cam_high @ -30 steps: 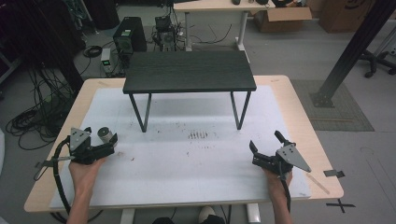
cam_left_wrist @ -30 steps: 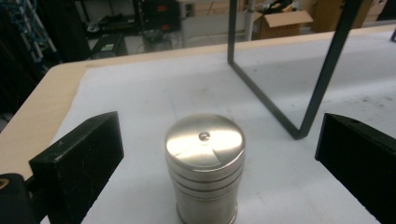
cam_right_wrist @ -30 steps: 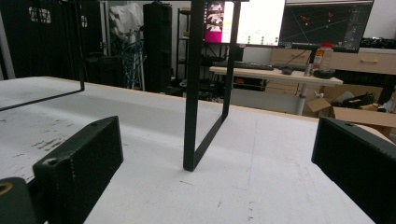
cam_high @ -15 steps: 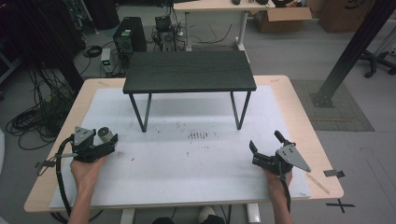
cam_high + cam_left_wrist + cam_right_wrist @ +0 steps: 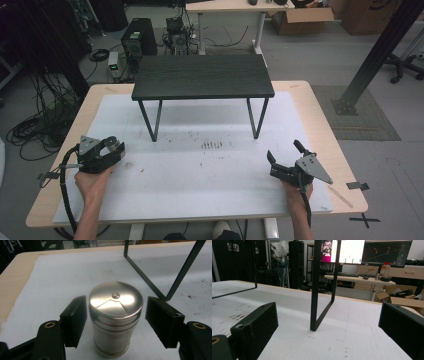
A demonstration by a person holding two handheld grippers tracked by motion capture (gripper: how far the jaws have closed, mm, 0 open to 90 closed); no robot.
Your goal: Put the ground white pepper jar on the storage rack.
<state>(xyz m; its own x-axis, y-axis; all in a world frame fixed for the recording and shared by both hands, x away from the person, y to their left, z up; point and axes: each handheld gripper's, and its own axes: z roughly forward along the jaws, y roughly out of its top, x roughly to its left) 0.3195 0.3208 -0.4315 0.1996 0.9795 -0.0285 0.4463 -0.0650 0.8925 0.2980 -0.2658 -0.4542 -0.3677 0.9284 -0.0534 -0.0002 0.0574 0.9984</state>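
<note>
Near the bench's (image 5: 320, 107) left edge, the left claw (image 5: 116, 322) has just been closing around the upright steel canister (image 5: 115, 317); its pads are not yet pressing. Squeeze evenly below the lid, keeping it vertical. The right claw (image 5: 329, 332) rests wide open, empty.

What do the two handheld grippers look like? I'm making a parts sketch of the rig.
Both are black. The left gripper and right gripper each carry a grey three-cornered plate on top and trail a black cable toward the person. In the left gripper view, each jaw ends in a flat, rectangular black pad, and a brass-coloured ring sits in each jaw arm below it. The forearms are bare, with no sleeves.
</note>
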